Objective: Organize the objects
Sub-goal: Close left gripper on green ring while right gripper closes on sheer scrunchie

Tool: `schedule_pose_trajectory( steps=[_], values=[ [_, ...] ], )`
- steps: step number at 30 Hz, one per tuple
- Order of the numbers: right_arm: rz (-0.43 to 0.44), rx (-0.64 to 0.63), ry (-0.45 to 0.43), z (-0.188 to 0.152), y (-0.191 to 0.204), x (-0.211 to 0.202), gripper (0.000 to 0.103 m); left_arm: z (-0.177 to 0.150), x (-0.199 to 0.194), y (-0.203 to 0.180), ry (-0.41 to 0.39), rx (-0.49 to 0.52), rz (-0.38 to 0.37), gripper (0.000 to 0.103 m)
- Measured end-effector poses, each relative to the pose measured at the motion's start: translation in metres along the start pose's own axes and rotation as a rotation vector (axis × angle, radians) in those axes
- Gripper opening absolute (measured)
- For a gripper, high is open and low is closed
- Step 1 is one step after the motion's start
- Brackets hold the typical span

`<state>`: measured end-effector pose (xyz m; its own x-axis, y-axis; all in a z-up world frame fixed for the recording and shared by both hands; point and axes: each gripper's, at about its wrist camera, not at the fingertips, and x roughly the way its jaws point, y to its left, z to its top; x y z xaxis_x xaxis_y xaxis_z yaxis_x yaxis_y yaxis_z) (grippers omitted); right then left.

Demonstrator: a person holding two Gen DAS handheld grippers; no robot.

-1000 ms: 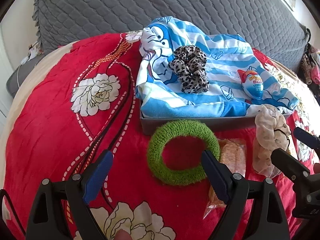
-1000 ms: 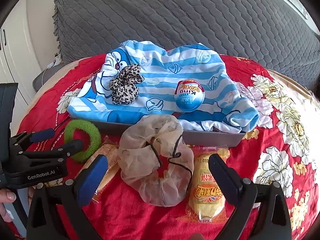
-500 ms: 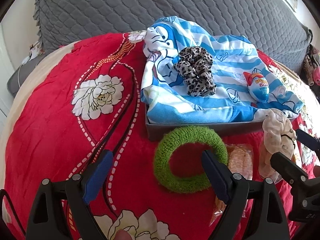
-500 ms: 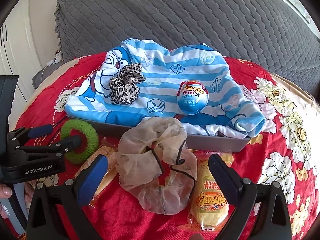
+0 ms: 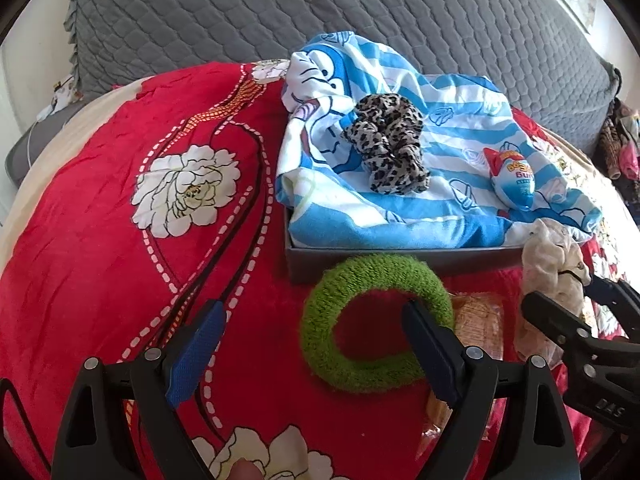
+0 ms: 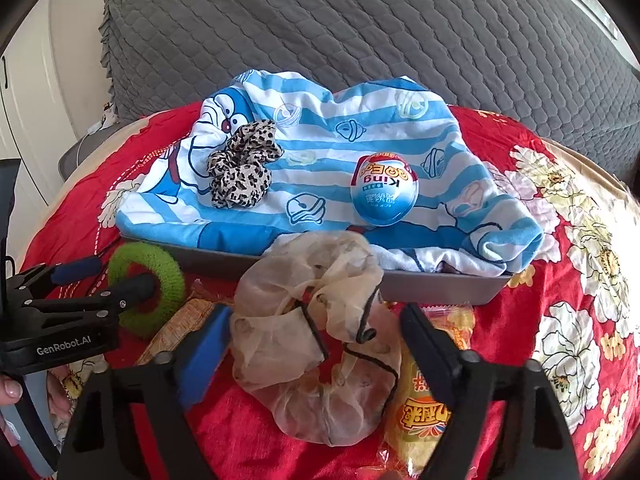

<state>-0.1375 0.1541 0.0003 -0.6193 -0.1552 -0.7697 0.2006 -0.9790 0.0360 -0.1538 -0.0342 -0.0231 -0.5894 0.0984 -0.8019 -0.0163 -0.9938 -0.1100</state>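
Nearby, green ring (image 5: 376, 322) lay flat on red bedspread (image 5: 100, 248), just in front of grey tray (image 5: 400, 258). Left gripper (image 5: 316, 340) spread wide, its right finger over the ring's hole, gripping nothing. Right gripper (image 6: 316, 336) also wide, straddling beige scrunchie (image 6: 320, 344), not closed on it. Yellow snack packet (image 6: 424, 404) beside scrunchie. Tray held blue striped cloth (image 6: 340, 152), leopard scrunchie (image 6: 242, 164) and blue egg toy (image 6: 384, 190). Grey quilted cover (image 6: 360, 28) behind.
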Motion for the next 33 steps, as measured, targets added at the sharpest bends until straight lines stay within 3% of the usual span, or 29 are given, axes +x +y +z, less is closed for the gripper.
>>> schedule_pose_trajectory(
  steps=[5,8,10,16,21,33],
  values=[
    [0.007,-0.002,0.011,-0.0024,0.0005,0.0021,0.066,-0.0007,-0.0013,-0.0042,0.000,0.014,-0.030,0.086],
    [0.012,-0.003,0.016,-0.0025,0.0009,0.0025,0.056,-0.0007,0.0001,-0.0069,0.011,0.036,-0.042,0.067],
    [0.018,-0.005,0.022,-0.0029,0.0017,0.0028,0.049,-0.0014,0.0021,-0.0073,0.024,0.041,-0.048,0.065],
    [0.031,-0.018,0.017,-0.0030,0.0052,-0.0001,0.046,-0.0015,0.0039,-0.0065,0.034,0.042,-0.052,0.042],
    [0.038,-0.012,0.014,-0.0026,0.0043,-0.0012,0.046,-0.0014,0.0029,-0.0042,0.037,0.032,-0.046,0.016],
    [0.050,-0.001,0.015,-0.0030,0.0010,-0.0018,0.022,-0.0045,-0.0041,-0.0084,0.030,0.048,-0.060,0.012]
  ],
)
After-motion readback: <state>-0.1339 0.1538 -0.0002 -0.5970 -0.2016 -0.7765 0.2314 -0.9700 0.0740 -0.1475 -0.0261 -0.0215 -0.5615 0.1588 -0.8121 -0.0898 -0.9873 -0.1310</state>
